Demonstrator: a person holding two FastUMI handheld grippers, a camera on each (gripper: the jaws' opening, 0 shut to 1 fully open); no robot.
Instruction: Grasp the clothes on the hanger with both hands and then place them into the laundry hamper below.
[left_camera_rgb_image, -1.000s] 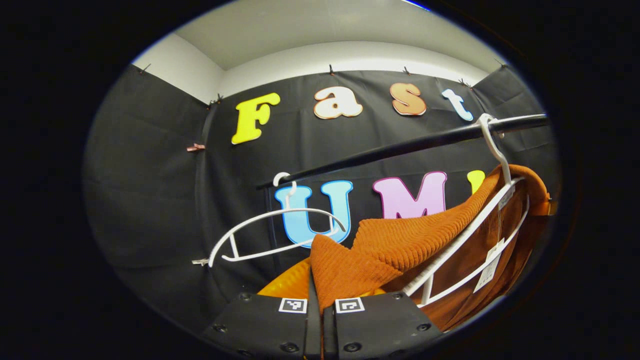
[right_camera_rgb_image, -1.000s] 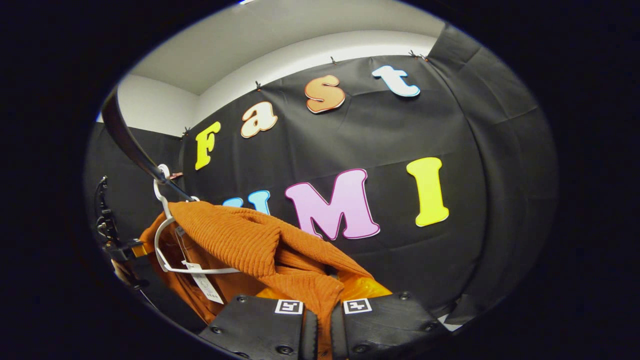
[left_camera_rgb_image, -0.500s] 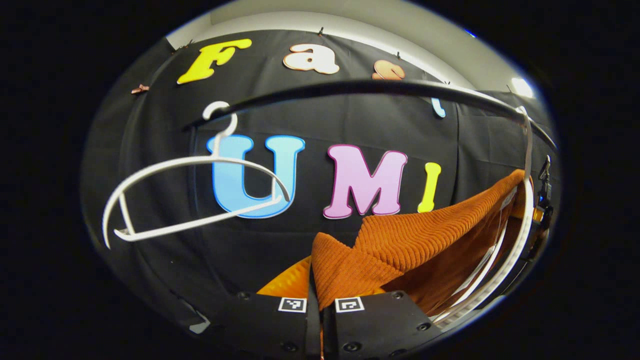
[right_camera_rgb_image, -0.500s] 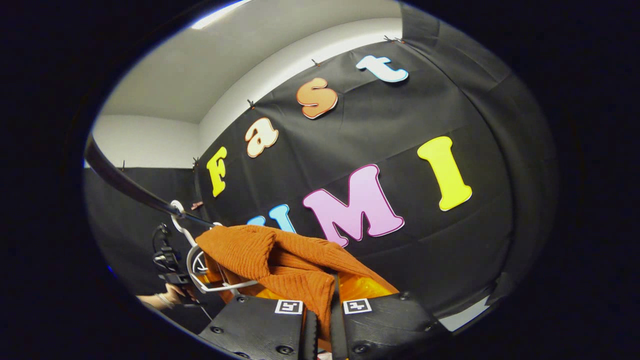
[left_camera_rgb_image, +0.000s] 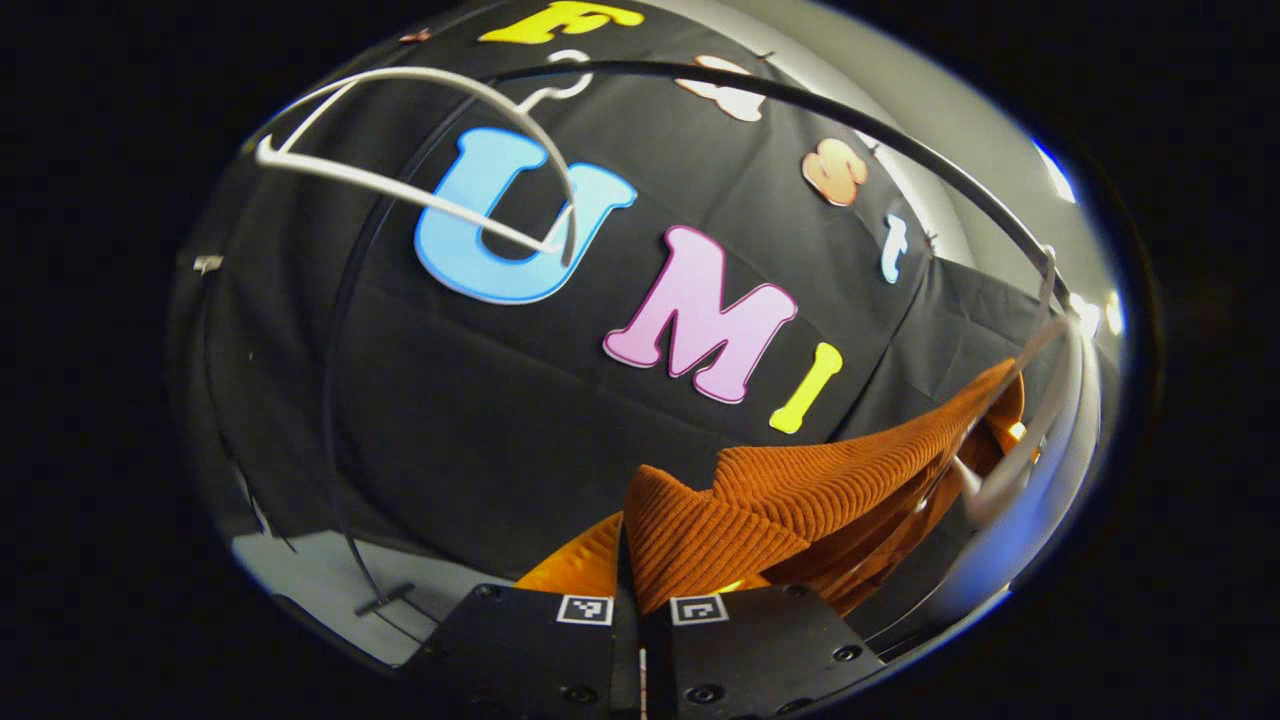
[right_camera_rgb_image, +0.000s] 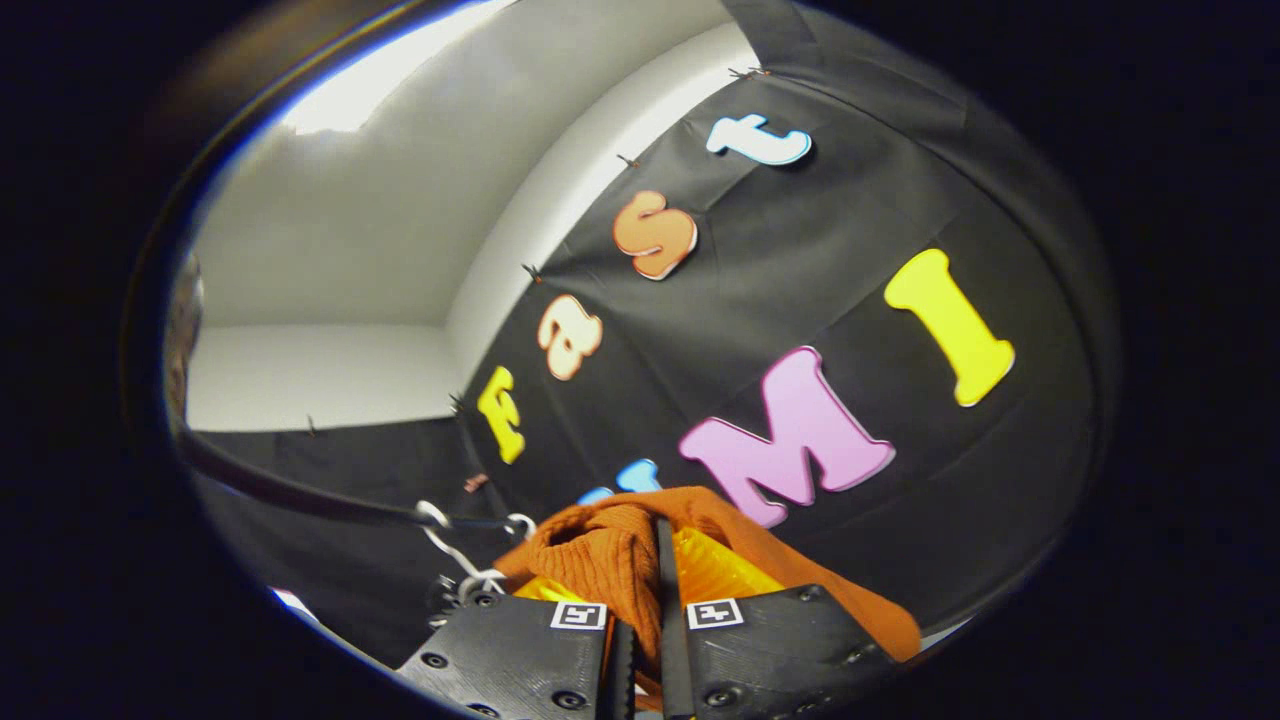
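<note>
1. In the left gripper view we see a dark rail (left_camera_rgb_image: 900, 140) arching across the top, with a bare white hanger (left_camera_rgb_image: 420, 190) hooked on it at the upper left, well apart from the clothes
2. At the far right of that view a second white hanger (left_camera_rgb_image: 1010, 470) hangs from the same rail, blurred; the orange ribbed sweater (left_camera_rgb_image: 830, 480) runs up to it, and we cannot tell whether the cloth is still draped over it or only lies against it
3. A pale patch of floor (left_camera_rgb_image: 310, 590) shows at the lower left, below the black cloth wall (left_camera_rgb_image: 480, 420)
4. In the right gripper view we see the rail (right_camera_rgb_image: 300, 495) low at the left with white hanger hooks (right_camera_rgb_image: 440, 525) on it, just beside the bunched sweater (right_camera_rgb_image: 610, 550); white wall and ceiling (right_camera_rgb_image: 400, 220) lie above
5. The left gripper (left_camera_rgb_image: 640, 640) is tilted upward, its fingers pressed nearly together on a fold of the sweater that rises from between them
6. The right gripper (right_camera_rgb_image: 645, 650) also points up toward the wall, its fingers closed to a narrow slit with the sweater pinched in it and spilling over the right finger
7. We see the sweater stretched between the two grippers, up near the rail
</note>
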